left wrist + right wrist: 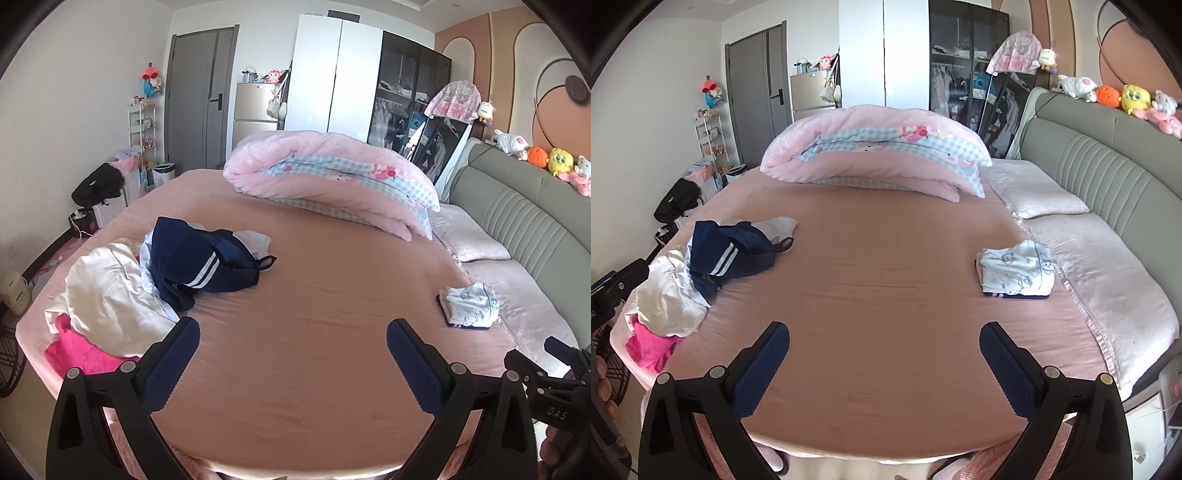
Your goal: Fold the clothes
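- Pink sheeting covers the bed (314,295), which fills both wrist views; each claw hangs above its near edge with nothing between the fingers.
- Left claw (293,330): fingers spread wide, empty. Its dark blue pads (173,365) face each other across bare sheet.
- Right claw (884,332): likewise spread wide and empty, over bare sheet.
- Unfolded clothes lie in a heap ahead and to the left of both claws: a navy garment with white stripes (203,258) lies on top at the far end, a cream-white garment (107,291) nearer, and a bright pink piece (74,350) nearest, just beside the left claw's left finger.
- Ahead and to the right of the claws, well apart from the heap, sits a small folded stack topped by a white printed garment (1015,267), with a dark edge showing beneath it.
- Farther ahead, a folded pink quilt (871,147) with a blue check lining rests across the bed.
- Pale pillows (1038,192) line the bed's right side against a grey-green padded headboard (1108,166) that carries plush toys (1134,98).
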A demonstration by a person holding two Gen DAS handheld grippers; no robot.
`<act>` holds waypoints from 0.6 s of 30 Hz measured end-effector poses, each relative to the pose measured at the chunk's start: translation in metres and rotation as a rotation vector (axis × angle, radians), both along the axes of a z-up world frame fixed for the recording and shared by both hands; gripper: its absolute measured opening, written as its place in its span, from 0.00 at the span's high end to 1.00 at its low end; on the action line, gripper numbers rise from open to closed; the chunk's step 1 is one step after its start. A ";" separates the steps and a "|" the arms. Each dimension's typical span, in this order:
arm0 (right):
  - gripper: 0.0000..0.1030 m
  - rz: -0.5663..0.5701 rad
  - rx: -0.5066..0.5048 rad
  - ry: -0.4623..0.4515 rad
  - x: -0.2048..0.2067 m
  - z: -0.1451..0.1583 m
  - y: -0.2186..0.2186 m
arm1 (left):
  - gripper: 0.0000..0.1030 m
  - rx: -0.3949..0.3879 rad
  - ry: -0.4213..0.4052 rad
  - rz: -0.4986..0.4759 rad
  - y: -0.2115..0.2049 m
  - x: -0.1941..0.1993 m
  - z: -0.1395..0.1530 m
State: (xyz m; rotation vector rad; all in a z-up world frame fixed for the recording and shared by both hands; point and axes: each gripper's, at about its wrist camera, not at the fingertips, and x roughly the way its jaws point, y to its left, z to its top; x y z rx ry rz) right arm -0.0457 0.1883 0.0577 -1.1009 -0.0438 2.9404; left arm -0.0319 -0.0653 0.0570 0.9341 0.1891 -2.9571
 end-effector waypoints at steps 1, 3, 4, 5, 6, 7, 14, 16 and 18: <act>0.00 -0.015 0.004 -0.008 0.007 -0.006 0.001 | 0.00 -0.010 -0.010 -0.008 0.005 0.005 -0.005; 0.00 -0.039 0.006 -0.030 0.020 -0.018 0.002 | 0.00 -0.009 -0.049 -0.028 0.013 0.014 -0.019; 0.00 -0.047 0.017 -0.042 0.026 -0.025 0.003 | 0.00 0.000 -0.071 -0.040 0.016 0.017 -0.026; 0.00 -0.055 0.031 -0.054 0.032 -0.032 0.004 | 0.00 0.007 -0.093 -0.047 0.019 0.021 -0.034; 0.00 -0.062 0.041 -0.066 0.039 -0.038 0.004 | 0.00 0.012 -0.113 -0.051 0.022 0.026 -0.041; 0.00 -0.069 0.050 -0.077 0.046 -0.043 0.005 | 0.00 0.009 -0.126 -0.050 0.025 0.030 -0.046; 0.00 -0.053 0.046 -0.137 0.060 -0.061 0.002 | 0.00 -0.020 -0.145 -0.031 0.045 0.052 -0.060; 0.00 -0.050 0.055 -0.122 0.059 -0.056 -0.001 | 0.00 -0.010 -0.149 -0.038 0.046 0.052 -0.060; 0.00 -0.043 0.058 -0.108 0.059 -0.051 -0.005 | 0.00 0.007 -0.151 -0.033 0.045 0.052 -0.060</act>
